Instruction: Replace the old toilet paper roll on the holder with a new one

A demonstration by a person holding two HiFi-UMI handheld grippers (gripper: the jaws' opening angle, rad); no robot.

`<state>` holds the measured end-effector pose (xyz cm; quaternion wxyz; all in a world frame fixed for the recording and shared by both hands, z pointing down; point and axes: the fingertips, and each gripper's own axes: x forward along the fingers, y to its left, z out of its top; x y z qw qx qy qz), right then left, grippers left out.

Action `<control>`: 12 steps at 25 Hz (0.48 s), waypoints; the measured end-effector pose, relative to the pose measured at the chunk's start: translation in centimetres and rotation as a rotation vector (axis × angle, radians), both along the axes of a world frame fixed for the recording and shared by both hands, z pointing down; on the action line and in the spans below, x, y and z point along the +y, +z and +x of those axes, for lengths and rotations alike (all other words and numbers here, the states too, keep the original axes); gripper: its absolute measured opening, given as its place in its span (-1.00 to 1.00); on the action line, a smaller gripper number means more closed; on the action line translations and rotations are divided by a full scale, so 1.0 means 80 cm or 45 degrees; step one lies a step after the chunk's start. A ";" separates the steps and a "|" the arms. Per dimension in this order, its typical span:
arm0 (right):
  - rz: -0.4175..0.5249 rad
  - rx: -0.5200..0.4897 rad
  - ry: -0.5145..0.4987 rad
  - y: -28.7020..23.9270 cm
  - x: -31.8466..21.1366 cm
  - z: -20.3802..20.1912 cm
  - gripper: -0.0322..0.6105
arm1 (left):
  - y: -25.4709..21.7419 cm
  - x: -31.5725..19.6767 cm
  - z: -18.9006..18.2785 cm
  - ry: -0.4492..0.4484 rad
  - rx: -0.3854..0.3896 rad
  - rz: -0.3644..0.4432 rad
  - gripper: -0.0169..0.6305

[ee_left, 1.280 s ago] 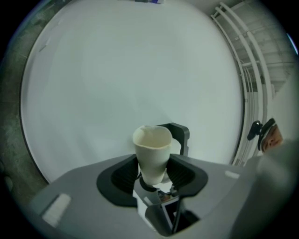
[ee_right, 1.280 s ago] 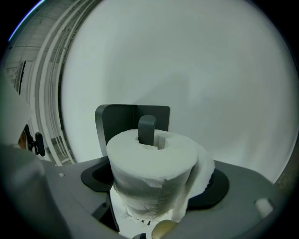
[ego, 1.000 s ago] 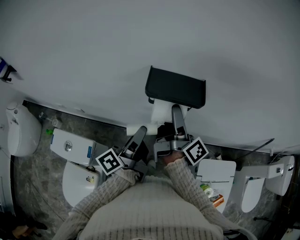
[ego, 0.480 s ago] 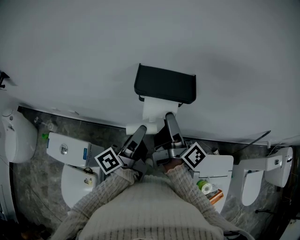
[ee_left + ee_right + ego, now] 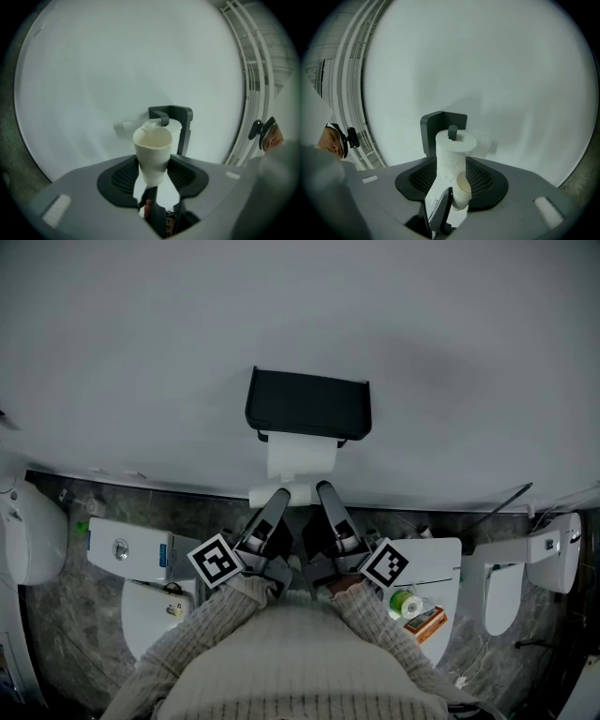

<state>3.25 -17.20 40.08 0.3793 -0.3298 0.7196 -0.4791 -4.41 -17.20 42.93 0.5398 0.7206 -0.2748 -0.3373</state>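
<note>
The black holder (image 5: 308,404) hides its own bar and the top of the roll (image 5: 301,456) in the head view. The lower end of the tube (image 5: 152,150) disappears inside the left tool (image 5: 153,174). An orange thing (image 5: 427,622), perhaps a packet, is too small to name.

Dim, flat, greyish light; faint shadow beside the holder (image 5: 308,404) (gripper views bulge, corners black), nearest parts seemingly blurred.

Three near views, holder (image 5: 308,404) common
</note>
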 end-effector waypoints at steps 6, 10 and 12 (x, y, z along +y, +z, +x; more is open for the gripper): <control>0.010 0.024 0.030 0.001 0.011 0.006 -0.67 | -0.003 0.000 0.004 0.013 0.002 0.016 -0.39; 0.049 0.045 0.007 -0.005 0.019 0.001 -0.87 | -0.006 0.001 0.011 0.031 -0.008 0.032 -0.39; 0.068 0.049 -0.001 -0.008 0.019 0.000 -0.90 | -0.005 0.001 0.014 0.039 -0.010 0.031 -0.39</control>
